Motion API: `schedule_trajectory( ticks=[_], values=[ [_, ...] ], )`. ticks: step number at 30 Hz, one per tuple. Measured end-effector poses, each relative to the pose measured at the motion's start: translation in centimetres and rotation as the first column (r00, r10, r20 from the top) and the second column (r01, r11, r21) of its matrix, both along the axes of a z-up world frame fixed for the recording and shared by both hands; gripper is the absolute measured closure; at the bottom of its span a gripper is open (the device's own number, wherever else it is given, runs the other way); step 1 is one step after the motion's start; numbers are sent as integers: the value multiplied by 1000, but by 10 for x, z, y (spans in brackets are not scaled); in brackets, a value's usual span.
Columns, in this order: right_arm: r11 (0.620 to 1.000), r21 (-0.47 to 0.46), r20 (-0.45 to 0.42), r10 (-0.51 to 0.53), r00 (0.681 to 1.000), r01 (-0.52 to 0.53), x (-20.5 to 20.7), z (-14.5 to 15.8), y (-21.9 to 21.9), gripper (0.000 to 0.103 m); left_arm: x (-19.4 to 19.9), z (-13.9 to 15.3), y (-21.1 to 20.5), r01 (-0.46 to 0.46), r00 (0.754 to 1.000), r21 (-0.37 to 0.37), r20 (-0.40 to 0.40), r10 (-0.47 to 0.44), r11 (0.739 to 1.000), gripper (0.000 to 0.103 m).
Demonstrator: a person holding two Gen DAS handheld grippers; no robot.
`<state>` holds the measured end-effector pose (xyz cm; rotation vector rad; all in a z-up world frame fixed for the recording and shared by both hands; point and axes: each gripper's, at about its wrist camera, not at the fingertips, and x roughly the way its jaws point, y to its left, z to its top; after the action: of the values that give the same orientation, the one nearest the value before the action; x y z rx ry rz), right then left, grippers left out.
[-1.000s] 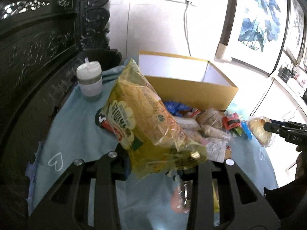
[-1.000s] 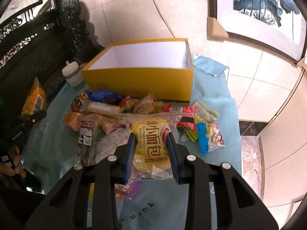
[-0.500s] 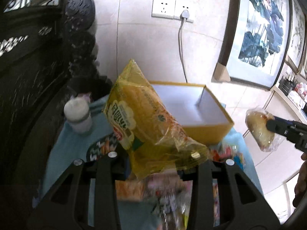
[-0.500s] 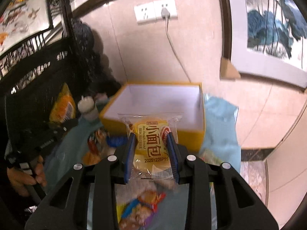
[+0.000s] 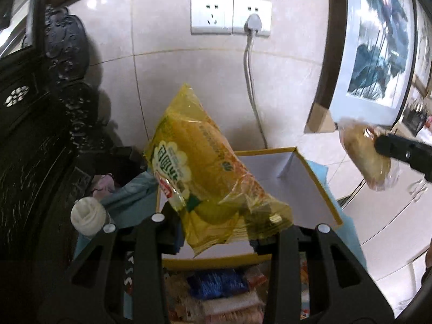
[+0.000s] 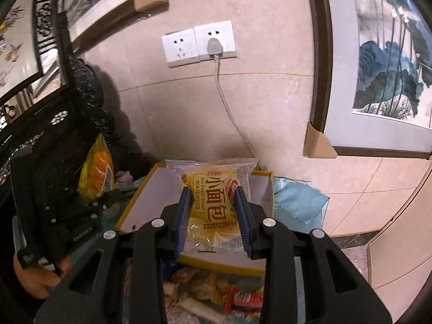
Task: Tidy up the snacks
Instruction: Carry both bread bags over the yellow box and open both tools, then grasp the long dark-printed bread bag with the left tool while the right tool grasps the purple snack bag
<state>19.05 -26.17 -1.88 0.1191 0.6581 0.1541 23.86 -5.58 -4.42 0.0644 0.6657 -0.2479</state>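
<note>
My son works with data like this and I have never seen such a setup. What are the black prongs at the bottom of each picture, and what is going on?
There is no robot here. A person holds a hand-operated gripper in each hand, and each has a camera looking forward along its two fingers. Those fingers are the black prongs.

In the left gripper's picture, it is shut on a yellow snack bag. In the right gripper's picture, its blue pads clamp a small bread packet.

Both snacks are held over an open yellow box, white inside, standing on a light blue cloth. More wrapped snacks lie in front of the box, and a white capped bottle stands to its left.
</note>
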Motion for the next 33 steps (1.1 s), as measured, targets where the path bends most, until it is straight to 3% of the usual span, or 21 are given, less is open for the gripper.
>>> schedule_trajectory(
  ticks=[4, 5, 6, 7, 9, 15, 26, 33],
  values=[
    [1000, 13, -34, -28, 999, 28, 33, -11, 0, 70, 29, -14, -11, -13, 999, 48, -32, 15, 999, 64],
    [999, 21, -52, -28, 998, 29, 41, -15, 0, 69, 34, -17, -12, -19, 999, 52, -38, 21, 998, 60],
    [999, 32, -76, -22, 997, 24, 49, -22, -1, 67, 41, -22, -13, -23, 998, 62, -53, 26, 998, 43],
    [999, 37, -103, -20, 994, 24, 56, -28, 0, 63, 49, -28, -13, -42, 996, 81, -72, 48, 996, 36],
    [999, 22, -130, -41, 991, 44, 66, -39, 0, 42, 57, -36, -9, -72, 993, 92, -87, 80, 993, 27],
    [999, -5, -142, -37, 989, 36, 57, -52, 5, 41, 54, -46, 1, -92, 990, 117, -97, 104, 989, 23],
    [1000, -13, -166, -26, 986, 24, 34, -60, 14, 41, 32, -47, 14, -118, 984, 81, -121, 128, 990, 23],
    [1000, -9, -178, -20, 984, 19, 0, -68, 20, 41, -6, -52, 34, -114, 985, 62, -119, 121, 991, 14]
  ],
)
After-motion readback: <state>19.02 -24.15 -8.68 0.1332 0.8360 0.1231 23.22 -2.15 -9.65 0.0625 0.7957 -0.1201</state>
